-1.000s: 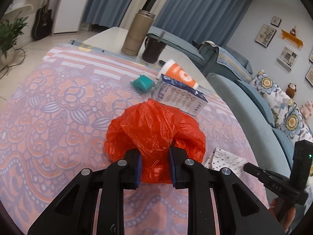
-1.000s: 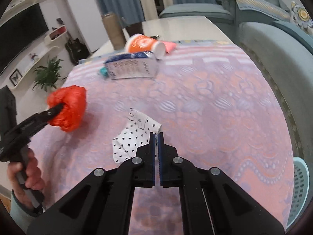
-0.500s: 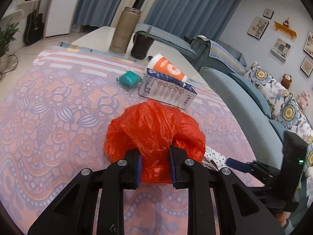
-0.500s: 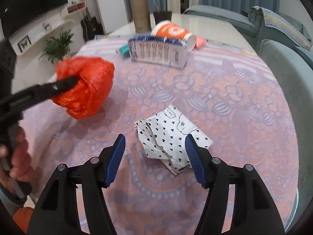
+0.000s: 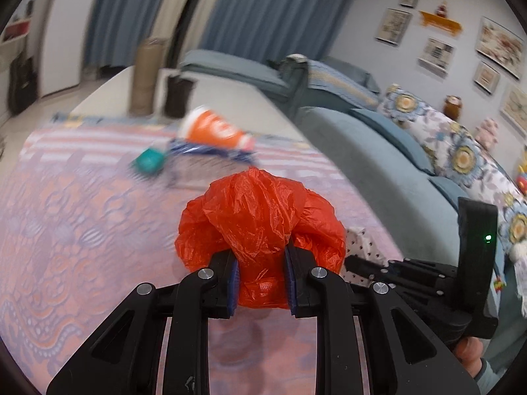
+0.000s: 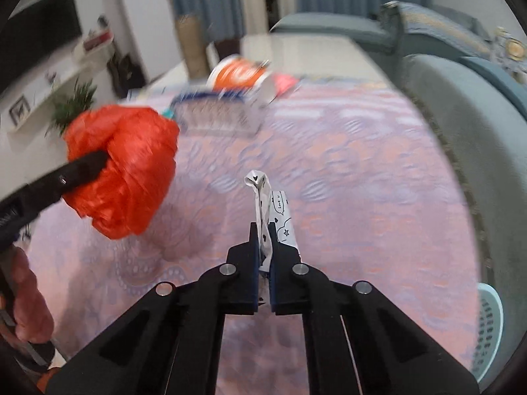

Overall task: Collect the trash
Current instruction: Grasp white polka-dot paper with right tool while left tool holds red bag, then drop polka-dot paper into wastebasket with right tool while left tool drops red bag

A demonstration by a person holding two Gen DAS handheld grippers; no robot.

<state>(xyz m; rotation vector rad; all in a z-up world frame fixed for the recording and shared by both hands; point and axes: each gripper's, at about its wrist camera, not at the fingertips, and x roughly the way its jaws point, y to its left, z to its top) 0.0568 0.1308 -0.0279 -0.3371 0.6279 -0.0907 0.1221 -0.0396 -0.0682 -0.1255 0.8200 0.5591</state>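
My left gripper [image 5: 260,256] is shut on a crumpled red plastic bag [image 5: 260,217] and holds it above the patterned tablecloth [image 5: 66,230]; the bag also shows at the left of the right wrist view [image 6: 122,168]. My right gripper [image 6: 263,230] is shut on a white paper wrapper with black hearts [image 6: 268,197], lifted off the cloth. The wrapper peeks out to the right of the bag in the left wrist view [image 5: 360,247]. Further back lie an orange paper cup [image 5: 214,130], a blue-and-white carton [image 6: 217,115] and a teal crumpled scrap [image 5: 150,161].
A tan bottle [image 5: 145,79] and a dark mug [image 5: 179,97] stand at the table's far end. A blue-grey sofa [image 5: 378,164] runs along the table's right side. A pale blue perforated basket [image 6: 487,332] sits low at the right edge, beside the table.
My right gripper closed from wide open onto the heart-print wrapper and lifted it off the cloth. My left gripper kept the red bag and moved right, closer to the right gripper.
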